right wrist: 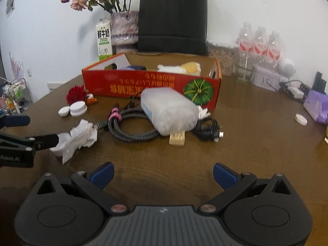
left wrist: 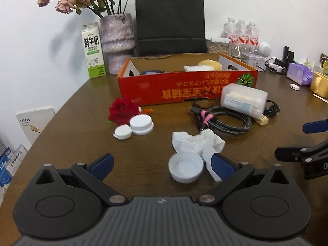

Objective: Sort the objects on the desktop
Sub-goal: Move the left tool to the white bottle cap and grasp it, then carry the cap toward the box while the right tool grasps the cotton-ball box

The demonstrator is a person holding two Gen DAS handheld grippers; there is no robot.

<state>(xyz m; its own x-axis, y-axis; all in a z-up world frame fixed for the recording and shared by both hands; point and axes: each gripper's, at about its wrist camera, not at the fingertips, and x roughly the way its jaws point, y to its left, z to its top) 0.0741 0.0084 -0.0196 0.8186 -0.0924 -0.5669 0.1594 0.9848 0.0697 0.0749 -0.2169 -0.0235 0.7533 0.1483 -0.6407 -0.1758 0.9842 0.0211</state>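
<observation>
Right now my left gripper (left wrist: 162, 167) is wide open by the small white plastic cap (left wrist: 186, 170); it looks light, so I'd pinch its ridged rim. My right gripper (right wrist: 163, 175) is wide open too, holding nothing.

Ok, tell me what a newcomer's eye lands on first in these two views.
The red cardboard box with its printing upside down and a green pumpkin picture stands out mid-table, a tall black paper bag behind it by the wall. In front of the box lie a red rose, white lids, a coiled braided cable and crumpled tissue. Both the left gripper and right gripper are open, the left one close to a white cap.
</observation>
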